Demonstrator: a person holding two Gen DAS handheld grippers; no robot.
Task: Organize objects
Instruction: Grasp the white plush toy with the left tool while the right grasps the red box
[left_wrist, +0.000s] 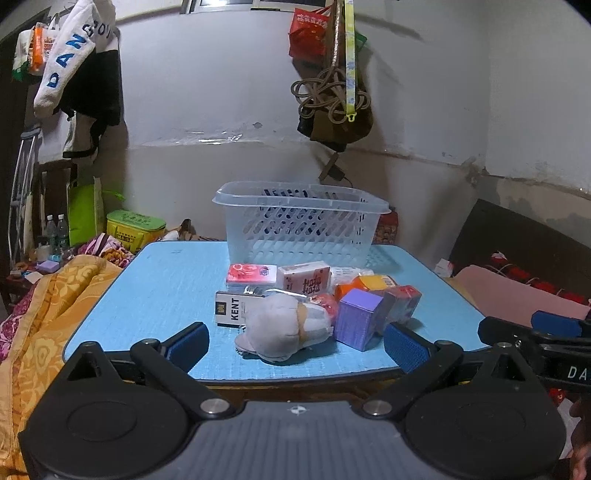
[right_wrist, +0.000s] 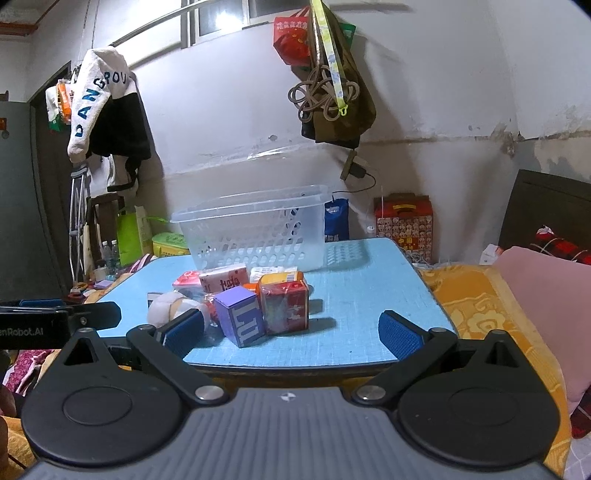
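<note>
A clear plastic basket (left_wrist: 301, 225) stands at the far side of the blue table (left_wrist: 166, 295); it also shows in the right wrist view (right_wrist: 255, 229). In front of it lies a pile: a grey plush toy (left_wrist: 284, 328), a KENT box (left_wrist: 234, 308), a purple box (left_wrist: 360, 319), a pink carton (left_wrist: 304, 278), a red tissue pack (left_wrist: 251, 275) and a red carton (right_wrist: 286, 308). My left gripper (left_wrist: 295, 345) is open and empty, just short of the plush toy. My right gripper (right_wrist: 291, 332) is open and empty, near the purple box (right_wrist: 240, 315).
An orange blanket (left_wrist: 48, 314) lies left of the table, a pink pillow (right_wrist: 543, 295) right of it. Bags and clothes hang on the wall behind. A red gift box (right_wrist: 404, 225) and a green basket (left_wrist: 135, 225) sit beyond the table.
</note>
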